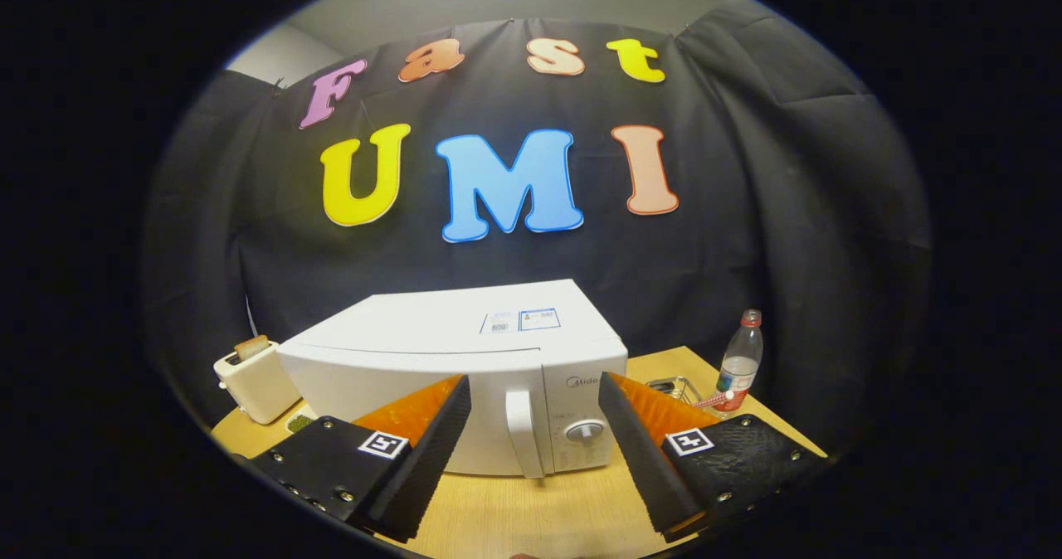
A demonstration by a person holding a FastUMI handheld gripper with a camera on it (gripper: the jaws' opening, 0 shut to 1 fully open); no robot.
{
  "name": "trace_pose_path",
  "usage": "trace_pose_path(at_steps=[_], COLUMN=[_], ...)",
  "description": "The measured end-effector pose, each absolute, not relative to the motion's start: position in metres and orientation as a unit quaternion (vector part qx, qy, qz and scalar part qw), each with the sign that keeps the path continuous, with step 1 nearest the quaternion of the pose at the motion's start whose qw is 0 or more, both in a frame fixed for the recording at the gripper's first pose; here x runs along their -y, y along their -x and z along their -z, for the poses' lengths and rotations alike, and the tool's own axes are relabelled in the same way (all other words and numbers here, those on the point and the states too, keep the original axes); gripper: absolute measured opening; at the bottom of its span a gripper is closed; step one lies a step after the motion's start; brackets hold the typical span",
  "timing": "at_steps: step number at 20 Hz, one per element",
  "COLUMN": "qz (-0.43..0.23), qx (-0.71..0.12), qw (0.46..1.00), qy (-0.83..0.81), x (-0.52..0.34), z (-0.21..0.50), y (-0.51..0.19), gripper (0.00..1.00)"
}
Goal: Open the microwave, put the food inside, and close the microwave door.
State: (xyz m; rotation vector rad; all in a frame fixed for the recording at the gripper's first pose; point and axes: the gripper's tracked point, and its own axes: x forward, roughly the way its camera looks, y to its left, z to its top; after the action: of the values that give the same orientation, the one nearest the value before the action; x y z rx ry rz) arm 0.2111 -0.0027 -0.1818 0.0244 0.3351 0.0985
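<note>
A white microwave [448, 360] stands on the wooden table [531, 509], its door shut. Its vertical door handle [521, 433] and round knobs [585, 431] face me, just ahead of the fingers and between them. My gripper [535, 393] is open, fingers spread wide with nothing between them, a short way in front of the microwave. A small dish with something green [299, 422] peeks out to the left of the microwave, partly hidden by the left finger.
A white toaster [255, 381] with a slice of bread in it stands left of the microwave. To the right are a clear plastic bottle [740, 362] with a red cap and a small wire rack [676, 389]. Black cloth walls the back.
</note>
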Motion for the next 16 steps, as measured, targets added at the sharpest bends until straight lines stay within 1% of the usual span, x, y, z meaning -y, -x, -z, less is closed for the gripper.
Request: trace_pose_path(at_steps=[4, 6, 8, 9, 10, 11, 12, 13, 14, 16], qz=[-0.055, -0.066, -0.072, -0.066, -0.069, -0.07, -0.071, -0.076, -0.072, -0.08], qx=[-0.205, -0.224, -0.242, -0.25, -0.255, -0.259, -0.262, -0.261, -0.259, -0.261], qw=[0.977, 0.972, 0.967, 0.966, 0.965, 0.963, 0.962, 0.962, 0.963, 0.962], qy=[-0.011, -0.01, -0.009, -0.008, -0.009, -0.012, -0.011, -0.014, -0.006, -0.001], x=[0.002, -0.004, -0.006, -0.004, -0.004, -0.007, -0.007, -0.01, -0.009, -0.014], z=[0.218, 0.236, 0.251, 0.257, 0.262, 0.265, 0.268, 0.269, 0.268, 0.27], y=[-0.222, -0.228, -0.231, -0.233, -0.235, -0.235, -0.236, -0.238, -0.24, -0.244], gripper=[0.97, 0.94, 0.94, 0.81, 0.72, 0.69, 0.69, 0.64, 0.53, 0.52])
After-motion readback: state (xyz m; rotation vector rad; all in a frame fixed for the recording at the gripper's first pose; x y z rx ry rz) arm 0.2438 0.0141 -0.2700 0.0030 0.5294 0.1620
